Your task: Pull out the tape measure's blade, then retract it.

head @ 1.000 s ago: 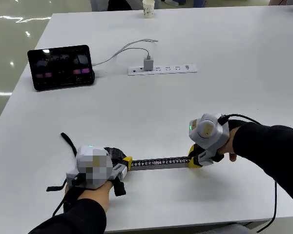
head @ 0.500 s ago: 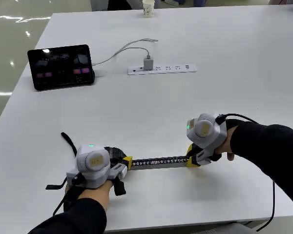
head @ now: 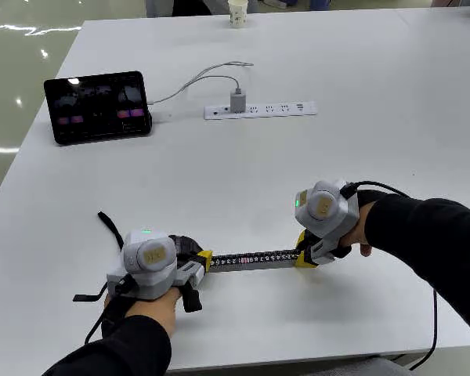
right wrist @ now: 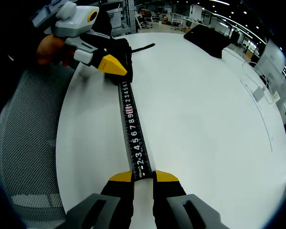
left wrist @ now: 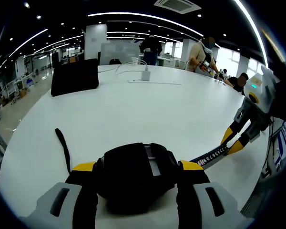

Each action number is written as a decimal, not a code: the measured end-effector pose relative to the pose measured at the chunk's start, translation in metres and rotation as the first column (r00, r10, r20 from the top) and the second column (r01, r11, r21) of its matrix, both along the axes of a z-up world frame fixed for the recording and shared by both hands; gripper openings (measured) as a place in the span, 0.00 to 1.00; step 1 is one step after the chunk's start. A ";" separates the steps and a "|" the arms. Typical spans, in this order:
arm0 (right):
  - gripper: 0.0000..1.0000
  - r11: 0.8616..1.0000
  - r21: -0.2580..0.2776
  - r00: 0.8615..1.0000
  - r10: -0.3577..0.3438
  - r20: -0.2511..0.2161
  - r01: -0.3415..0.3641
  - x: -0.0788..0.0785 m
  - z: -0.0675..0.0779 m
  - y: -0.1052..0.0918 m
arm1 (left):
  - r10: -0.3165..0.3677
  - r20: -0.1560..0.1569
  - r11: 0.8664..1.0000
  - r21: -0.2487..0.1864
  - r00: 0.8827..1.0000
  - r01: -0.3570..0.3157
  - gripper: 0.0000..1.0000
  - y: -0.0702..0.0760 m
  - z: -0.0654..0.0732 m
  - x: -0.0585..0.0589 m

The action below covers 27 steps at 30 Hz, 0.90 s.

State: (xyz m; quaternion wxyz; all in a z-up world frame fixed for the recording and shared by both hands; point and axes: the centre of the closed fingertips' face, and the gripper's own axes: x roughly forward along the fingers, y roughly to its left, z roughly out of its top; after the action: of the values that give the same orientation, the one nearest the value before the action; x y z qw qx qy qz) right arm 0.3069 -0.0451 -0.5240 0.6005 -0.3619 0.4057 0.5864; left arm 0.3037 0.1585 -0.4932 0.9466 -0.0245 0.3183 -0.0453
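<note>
text: black numerals 2 3 4 5 6 7 8 9, red mark after 9, then 1 to 7 | on: blade [right wrist: 135, 138] of tape measure [right wrist: 120, 50], right gripper view | left gripper view: 7 8 9 faint on blade [left wrist: 212, 155] | head view: blade [head: 251, 259] numerals too small to read

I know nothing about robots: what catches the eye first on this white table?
At the near edge of the table, the left gripper clamps a black tape measure case while the right gripper pinches the tip of its blade, stretched out between them. Farther back sit a dark tablet and a white power strip.
</note>
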 end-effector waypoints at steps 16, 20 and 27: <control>0.11 1.000 0.008 1.000 -0.001 0.001 0.001 0.000 0.000 0.006 | 0.000 -0.001 1.000 0.002 1.000 0.000 0.62 0.000 0.000 0.000; 0.11 1.000 0.008 1.000 -0.003 0.002 0.003 0.000 0.000 0.008 | -0.001 -0.003 1.000 0.002 1.000 0.001 0.62 0.000 0.000 -0.001; 0.11 1.000 0.016 1.000 -0.002 0.003 0.002 -0.001 0.000 0.013 | -0.002 -0.004 1.000 0.001 1.000 0.002 0.62 0.000 0.000 -0.001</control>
State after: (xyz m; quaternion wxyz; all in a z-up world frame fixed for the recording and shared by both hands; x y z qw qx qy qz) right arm 0.3061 -0.0323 -0.5243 0.6048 -0.3574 0.4004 0.5884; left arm 0.3030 0.1583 -0.4933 0.9460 -0.0236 0.3201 -0.0461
